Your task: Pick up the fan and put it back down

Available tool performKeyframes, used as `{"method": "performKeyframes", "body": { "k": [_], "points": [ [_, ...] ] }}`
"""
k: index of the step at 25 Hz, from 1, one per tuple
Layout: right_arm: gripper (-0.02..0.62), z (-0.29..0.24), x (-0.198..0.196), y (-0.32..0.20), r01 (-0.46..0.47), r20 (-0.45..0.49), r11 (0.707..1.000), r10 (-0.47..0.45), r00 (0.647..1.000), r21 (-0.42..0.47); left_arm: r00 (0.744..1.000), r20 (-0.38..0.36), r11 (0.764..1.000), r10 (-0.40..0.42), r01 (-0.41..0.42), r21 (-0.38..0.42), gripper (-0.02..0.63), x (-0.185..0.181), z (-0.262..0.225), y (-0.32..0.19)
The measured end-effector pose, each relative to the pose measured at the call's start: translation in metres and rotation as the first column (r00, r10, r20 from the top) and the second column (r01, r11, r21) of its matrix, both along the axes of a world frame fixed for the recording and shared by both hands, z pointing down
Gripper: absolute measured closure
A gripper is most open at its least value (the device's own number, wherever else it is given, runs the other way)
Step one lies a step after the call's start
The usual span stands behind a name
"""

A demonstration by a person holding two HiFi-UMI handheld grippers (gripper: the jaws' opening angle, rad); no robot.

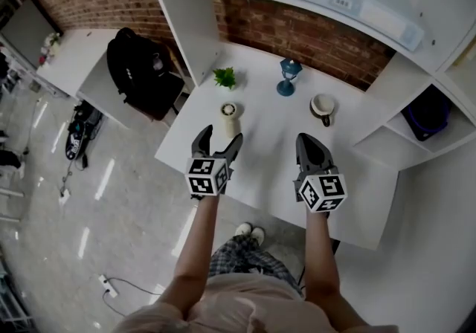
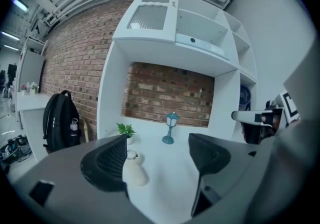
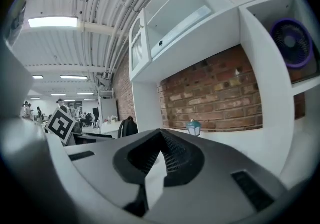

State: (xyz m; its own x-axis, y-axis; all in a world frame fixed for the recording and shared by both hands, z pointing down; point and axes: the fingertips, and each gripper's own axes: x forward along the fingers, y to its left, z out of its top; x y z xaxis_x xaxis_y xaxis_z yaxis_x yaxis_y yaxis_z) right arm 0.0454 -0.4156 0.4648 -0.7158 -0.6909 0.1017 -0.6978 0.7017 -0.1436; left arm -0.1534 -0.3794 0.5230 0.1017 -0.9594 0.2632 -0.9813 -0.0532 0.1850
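Looking along its own jaws, the right gripper view gives the only clear sight of the fan (image 3: 291, 43): a round purple casing with a dark grille, standing in a side shelf cubby above and to the right of the counter (image 1: 268, 153). In the head view the same fan (image 1: 425, 114) is just a dark blue-purple shape in that cubby, well apart from both tools.

The right tool (image 3: 160, 135) has its jaws pressed together at the tips with nothing between them; from above, the right tool (image 1: 305, 142) hangs over the counter's near part. The left tool (image 2: 157, 155) is spread wide and grips nothing. A small white vase (image 2: 134, 170) stands on the counter close by its left jaw, which partly covers it. The head view places the left tool (image 1: 222, 136) just short of that vase (image 1: 230, 117).

Further back on the counter are a little potted plant (image 1: 224, 77), a teal lantern ornament (image 1: 288, 75) and a mug (image 1: 322, 107), which neither gripper view shows. A shelf upright stands between the counter and the fan's cubby. A black backpack (image 1: 132, 64) sits off to the left, beyond the counter's end.
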Motion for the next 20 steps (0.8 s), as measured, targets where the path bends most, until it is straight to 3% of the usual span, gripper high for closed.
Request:
{"method": "performKeyframes", "body": {
  "k": [12,20],
  "points": [
    [0.578,0.085,-0.112,-0.082,0.136,-0.103,0.987,-0.145,0.984,-0.087,0.990,-0.039,0.977,-0.137,0.128,-0.170,0.230,-0.039,0.094,-0.067],
    [0.580,0.144,-0.135,-0.101,0.162,-0.171,0.974,-0.188,0.967,-0.158,0.982,-0.041,0.938,-0.187,0.166,-0.304,0.232,-0.045,0.153,-0.093]
  ]
}}
